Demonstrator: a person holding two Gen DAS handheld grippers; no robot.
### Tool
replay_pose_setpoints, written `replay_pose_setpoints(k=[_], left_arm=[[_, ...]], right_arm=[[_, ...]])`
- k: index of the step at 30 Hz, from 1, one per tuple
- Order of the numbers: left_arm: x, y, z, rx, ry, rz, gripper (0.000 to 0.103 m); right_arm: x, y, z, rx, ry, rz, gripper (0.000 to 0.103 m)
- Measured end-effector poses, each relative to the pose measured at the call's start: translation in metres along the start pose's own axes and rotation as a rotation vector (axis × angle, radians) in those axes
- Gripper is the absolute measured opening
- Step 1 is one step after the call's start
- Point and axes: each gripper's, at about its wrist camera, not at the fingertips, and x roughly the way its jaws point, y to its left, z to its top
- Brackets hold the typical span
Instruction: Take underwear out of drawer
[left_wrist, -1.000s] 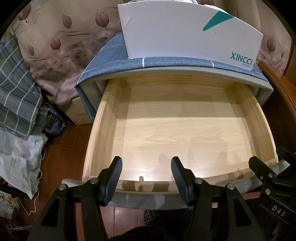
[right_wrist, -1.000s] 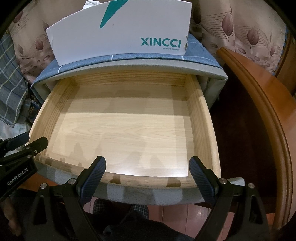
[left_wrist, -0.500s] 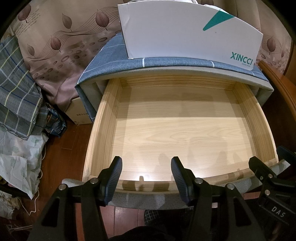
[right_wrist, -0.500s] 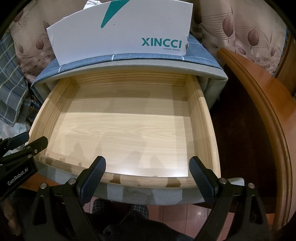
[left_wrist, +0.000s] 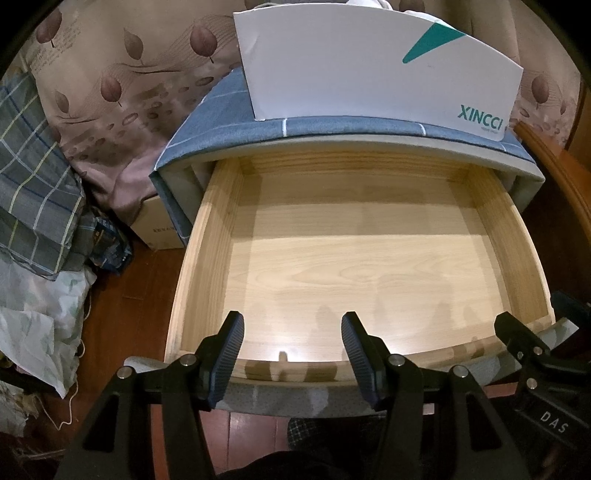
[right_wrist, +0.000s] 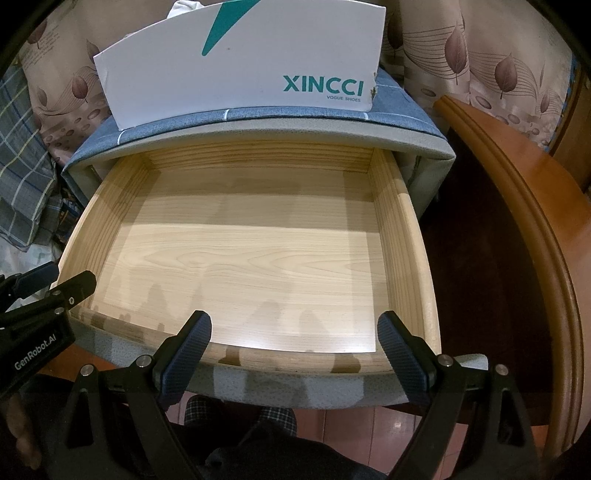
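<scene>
Drawer (left_wrist: 369, 266) in front of me: pulled out from under its blue-topped cabinet, pale wood, grain lengthwise across floor. Only bare boards show inside.

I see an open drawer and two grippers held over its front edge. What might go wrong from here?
1. The drawer shows only bare wood inside, with no underwear visible, so a reach in may close on nothing.
2. The left gripper and right gripper hang open right above the drawer's front rim; dropping straight down could knock it.
3. The white shoe box stands at the cabinet's front edge; a jolt might tip it.
</scene>
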Motion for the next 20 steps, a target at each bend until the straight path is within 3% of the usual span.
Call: replay_pose_setpoints(k=[20], left_arm=[[-0.0006, -0.004, 0.0004, 0.01, -0.008, 0.01, 0.056]], right_arm=[[-0.0001, 0.0007, -0.0003, -0.002, 0.0, 0.0, 0.089]])
